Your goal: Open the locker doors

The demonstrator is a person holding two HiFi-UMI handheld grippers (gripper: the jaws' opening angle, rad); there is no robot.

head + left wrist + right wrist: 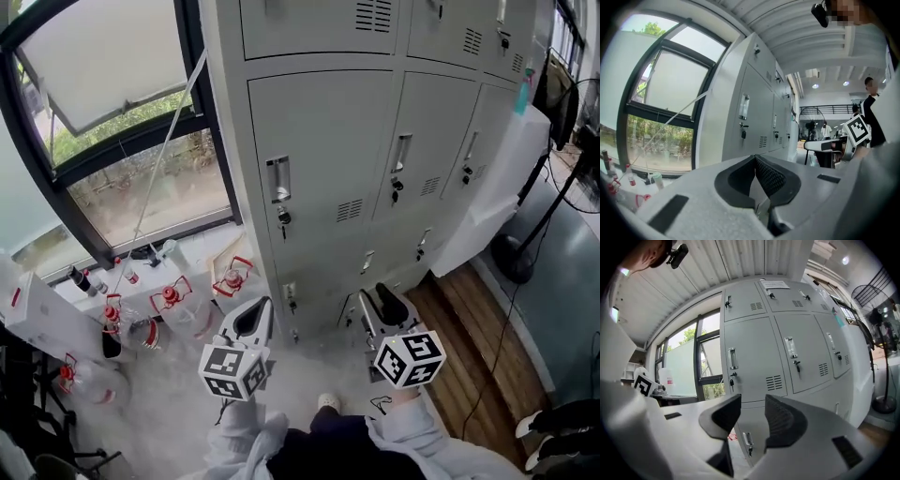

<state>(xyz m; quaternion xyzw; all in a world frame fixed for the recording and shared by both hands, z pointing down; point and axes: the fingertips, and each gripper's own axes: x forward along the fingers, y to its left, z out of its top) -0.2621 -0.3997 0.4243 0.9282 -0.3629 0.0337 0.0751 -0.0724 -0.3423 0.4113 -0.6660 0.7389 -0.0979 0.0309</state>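
Note:
A bank of grey lockers (375,141) stands in front of me, and every door I can see is closed. The left middle door (319,159) has a recessed handle (277,178) with a key (283,217) hanging below it. That handle also shows in the left gripper view (745,107) and the right gripper view (732,358). My left gripper (261,306) is held low before the bottom row, its jaws shut (754,156) on nothing. My right gripper (373,298) is beside it, open (752,404), with an empty gap. Neither touches the lockers.
A large window (112,112) fills the left side. Below it, several glass bottles with red clamps (171,298) and a white box (42,319) sit on the floor. Right of the lockers are wooden boards (469,337), a cable (502,328) and a fan base (511,258).

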